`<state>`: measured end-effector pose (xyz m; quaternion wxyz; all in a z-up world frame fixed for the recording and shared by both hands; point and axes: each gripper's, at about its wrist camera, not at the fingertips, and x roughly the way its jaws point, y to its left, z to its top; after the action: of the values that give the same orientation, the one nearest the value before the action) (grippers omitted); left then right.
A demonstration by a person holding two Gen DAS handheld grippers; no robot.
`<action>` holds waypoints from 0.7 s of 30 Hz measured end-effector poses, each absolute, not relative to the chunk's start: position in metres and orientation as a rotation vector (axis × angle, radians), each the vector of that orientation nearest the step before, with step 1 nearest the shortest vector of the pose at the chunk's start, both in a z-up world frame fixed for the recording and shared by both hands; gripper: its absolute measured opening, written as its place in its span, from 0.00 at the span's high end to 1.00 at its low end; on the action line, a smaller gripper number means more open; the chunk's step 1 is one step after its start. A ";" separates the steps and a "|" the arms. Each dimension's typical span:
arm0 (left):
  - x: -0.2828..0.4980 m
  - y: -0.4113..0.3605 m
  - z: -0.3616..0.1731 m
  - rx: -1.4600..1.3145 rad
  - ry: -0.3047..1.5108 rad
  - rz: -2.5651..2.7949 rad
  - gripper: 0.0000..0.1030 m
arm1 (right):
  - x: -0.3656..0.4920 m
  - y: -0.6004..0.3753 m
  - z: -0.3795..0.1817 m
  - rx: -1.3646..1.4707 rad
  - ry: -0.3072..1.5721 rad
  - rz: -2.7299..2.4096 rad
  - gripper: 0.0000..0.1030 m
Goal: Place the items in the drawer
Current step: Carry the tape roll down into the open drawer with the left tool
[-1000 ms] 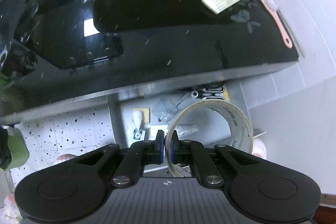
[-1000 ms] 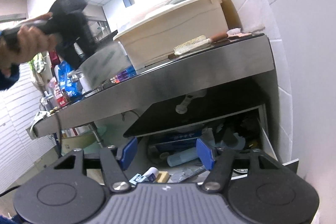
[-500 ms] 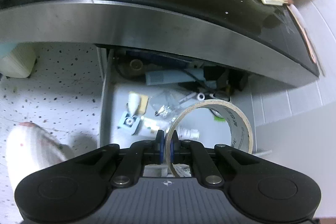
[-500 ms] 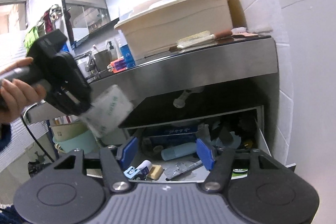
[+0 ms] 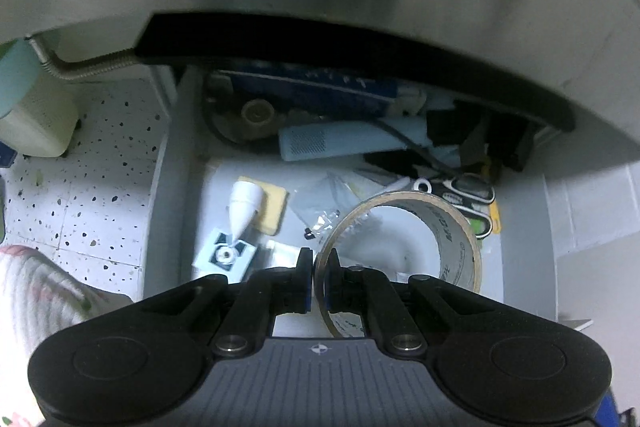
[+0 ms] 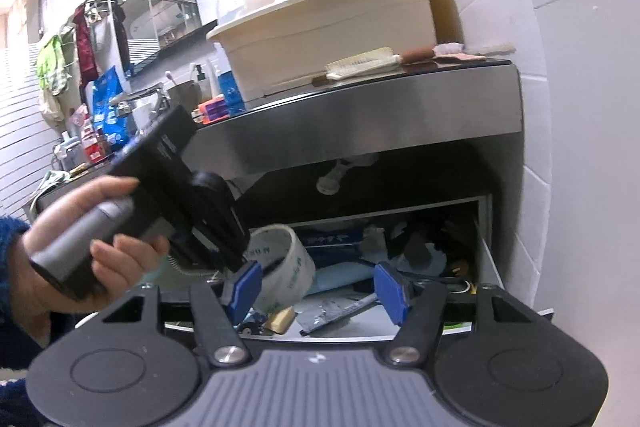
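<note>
Left tool (image 5: pixel 319 281) pinches a translucent tape roll (image 5: pixel 416 227) edgewise.

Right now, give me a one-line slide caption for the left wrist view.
Left gripper shut on a tape roll, held above the open, cluttered drawer beneath the steel counter.

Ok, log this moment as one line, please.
left gripper: shut on tape roll | position: over open drawer | right gripper: open, empty | release: not yet
</note>
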<state>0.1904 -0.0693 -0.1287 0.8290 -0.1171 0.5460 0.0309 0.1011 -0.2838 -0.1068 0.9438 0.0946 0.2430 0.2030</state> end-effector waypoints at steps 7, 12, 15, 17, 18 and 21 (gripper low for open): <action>0.204 -0.095 -0.158 -0.193 1.208 0.038 0.95 | 0.104 -0.296 -0.110 0.198 0.495 0.368 0.40; 0.219 -0.106 -0.169 -0.214 1.231 0.039 0.95 | 0.104 -0.300 -0.116 0.205 0.510 0.356 0.40; 0.228 -0.108 -0.177 -0.262 1.246 0.071 0.95 | 0.105 -0.302 -0.120 0.214 0.521 0.353 0.40; 0.233 -0.111 -0.182 -0.289 1.252 0.090 0.95 | 0.104 -0.304 -0.121 0.218 0.522 0.352 0.40; 0.235 -0.113 -0.185 -0.301 1.254 0.099 0.95 | 0.104 -0.304 -0.122 0.220 0.522 0.351 0.40; 0.243 -0.119 -0.197 -0.330 1.278 0.120 0.95 | 0.104 -0.310 -0.124 0.232 0.524 0.343 0.40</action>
<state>0.2435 -0.1188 -0.1968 0.7883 -0.1532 0.5933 0.0555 0.1036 -0.3096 -0.1237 0.9448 0.1136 0.2571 0.1683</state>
